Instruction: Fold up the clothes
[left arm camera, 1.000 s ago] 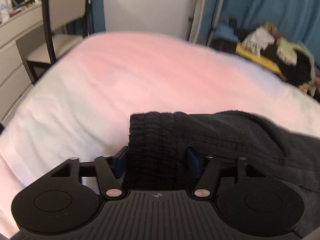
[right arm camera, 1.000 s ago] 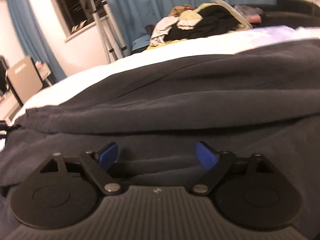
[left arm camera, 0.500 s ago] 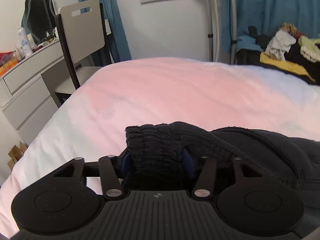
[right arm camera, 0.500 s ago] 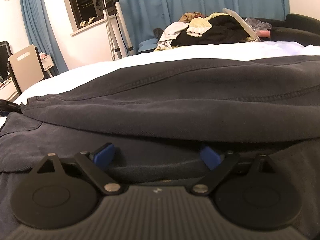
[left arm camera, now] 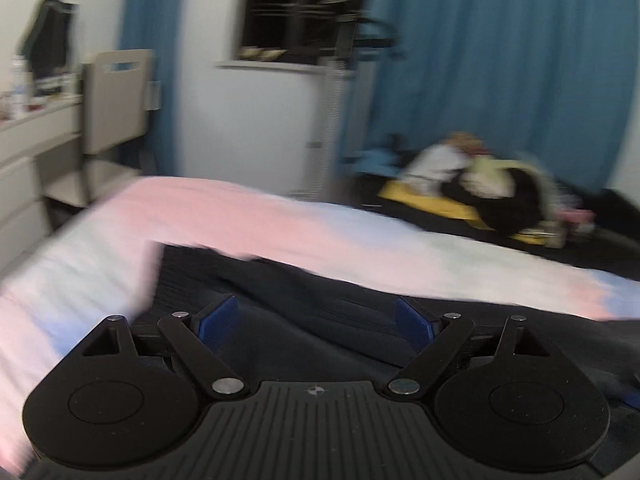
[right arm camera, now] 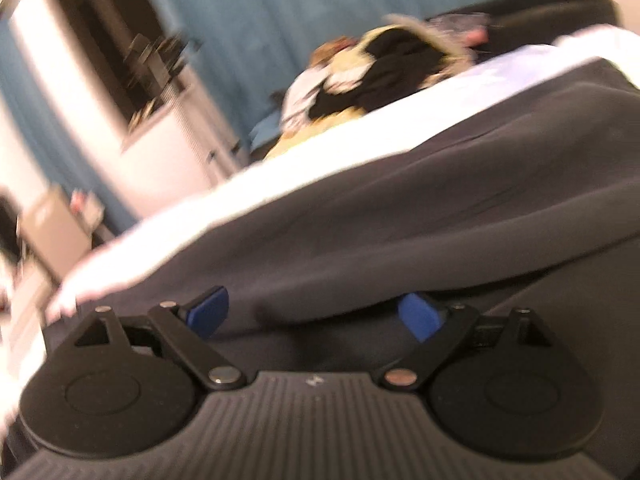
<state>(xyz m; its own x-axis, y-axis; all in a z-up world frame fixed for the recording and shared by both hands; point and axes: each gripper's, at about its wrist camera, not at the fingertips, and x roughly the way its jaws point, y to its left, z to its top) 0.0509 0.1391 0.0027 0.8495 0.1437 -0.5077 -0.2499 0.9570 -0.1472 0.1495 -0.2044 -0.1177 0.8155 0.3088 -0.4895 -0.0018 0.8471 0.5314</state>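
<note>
A dark sweatshirt [left arm camera: 300, 292] lies on the pale pink-and-white bed [left arm camera: 280, 224], its ribbed edge at the left. My left gripper [left arm camera: 316, 316] hovers just above it with its jaws opening; the blue pads stand wide apart and press on nothing. In the right wrist view the same dark sweatshirt [right arm camera: 440, 208] forms a thick fold across the white bed [right arm camera: 360, 140]. My right gripper [right arm camera: 314, 314] is open and tilted. The fold's lower edge hangs just beyond its blue pads and they do not pinch it. Both views are blurred.
A heap of mixed clothes [left arm camera: 480, 184] lies beyond the bed's far side, also seen as a clothes pile [right arm camera: 380, 68] in the right wrist view. A beige chair [left arm camera: 112, 108] and a white dresser [left arm camera: 24, 148] stand at the left. Blue curtains [left arm camera: 500, 80] hang behind.
My left gripper let go of the ribbed edge it was pinching, spread its jaws and drew back and up. The right gripper stayed open and rolled, so its view tilts.
</note>
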